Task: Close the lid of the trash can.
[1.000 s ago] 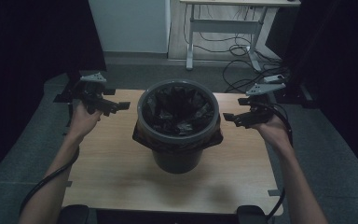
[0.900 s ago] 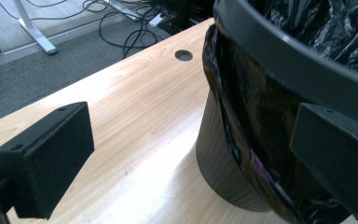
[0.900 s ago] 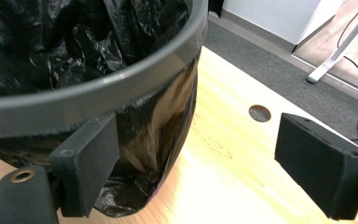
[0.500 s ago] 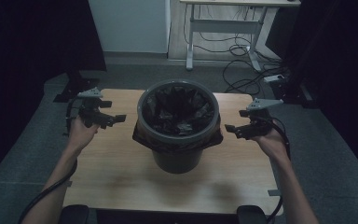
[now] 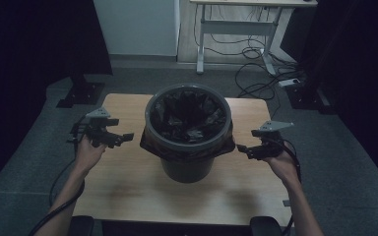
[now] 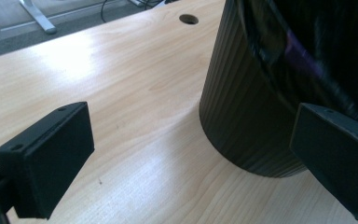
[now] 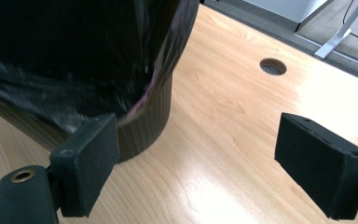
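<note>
High view shows the dark bin (image 5: 187, 135) standing mid-worktop (image 5: 128, 182), its black liner bag (image 5: 187, 115) already folded over the rim, the skirt hanging down the outside. What is left, I judge, is tidying or gripping that overhang on each side. Left gripper (image 5: 123, 138) hangs just beside the bin's left wall, jaws spread wide, holding nothing. Right gripper (image 5: 241, 149) sits near the liner's right edge, likewise wide open and empty; neither touches the bin
</note>
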`<state>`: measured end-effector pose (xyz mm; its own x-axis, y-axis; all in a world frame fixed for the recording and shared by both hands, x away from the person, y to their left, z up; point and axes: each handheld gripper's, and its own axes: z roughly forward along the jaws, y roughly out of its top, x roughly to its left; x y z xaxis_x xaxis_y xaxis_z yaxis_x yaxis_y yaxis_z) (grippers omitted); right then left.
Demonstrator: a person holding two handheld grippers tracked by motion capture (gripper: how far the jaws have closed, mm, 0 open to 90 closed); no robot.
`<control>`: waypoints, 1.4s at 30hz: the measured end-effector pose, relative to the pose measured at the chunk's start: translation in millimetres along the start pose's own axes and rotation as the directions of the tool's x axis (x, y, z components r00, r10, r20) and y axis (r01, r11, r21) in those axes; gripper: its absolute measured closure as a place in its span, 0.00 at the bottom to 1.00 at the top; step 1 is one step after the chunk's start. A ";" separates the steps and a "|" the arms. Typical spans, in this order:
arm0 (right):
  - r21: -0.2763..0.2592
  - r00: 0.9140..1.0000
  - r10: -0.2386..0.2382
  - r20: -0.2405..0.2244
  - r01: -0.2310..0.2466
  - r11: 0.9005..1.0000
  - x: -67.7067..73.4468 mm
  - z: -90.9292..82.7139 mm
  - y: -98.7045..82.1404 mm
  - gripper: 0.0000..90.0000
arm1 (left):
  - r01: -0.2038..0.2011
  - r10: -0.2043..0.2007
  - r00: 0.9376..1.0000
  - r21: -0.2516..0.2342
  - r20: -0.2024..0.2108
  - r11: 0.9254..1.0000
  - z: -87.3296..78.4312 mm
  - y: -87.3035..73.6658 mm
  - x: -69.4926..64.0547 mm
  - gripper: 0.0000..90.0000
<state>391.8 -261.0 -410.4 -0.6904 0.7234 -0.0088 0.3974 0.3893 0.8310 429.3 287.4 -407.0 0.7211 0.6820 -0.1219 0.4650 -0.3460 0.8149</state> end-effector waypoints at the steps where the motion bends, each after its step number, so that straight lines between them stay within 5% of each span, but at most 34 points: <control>1: 0.002 1.000 0.002 0.000 -0.002 1.000 0.8 2.3 -4.2 0.14 | -0.001 0.001 1.000 0.001 -0.003 1.000 1.1 -2.5 -0.1 0.00; 24: 0.082 0.999 0.045 0.022 -0.046 0.996 24.3 52.2 -73.9 0.14 | -0.017 0.021 0.998 0.088 -0.052 0.996 38.1 -74.8 -9.6 0.00; 42: 0.153 0.999 0.050 0.009 -0.051 0.987 43.6 75.1 -119.1 0.13 | -0.031 0.042 0.998 0.203 -0.048 0.979 72.9 -119.8 -24.5 0.00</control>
<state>359.8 -233.1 -551.4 -0.6639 0.7473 0.0277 0.5196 0.4344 0.7358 393.4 265.2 -542.9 0.7145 0.6970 -0.0605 0.5368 -0.4907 0.6863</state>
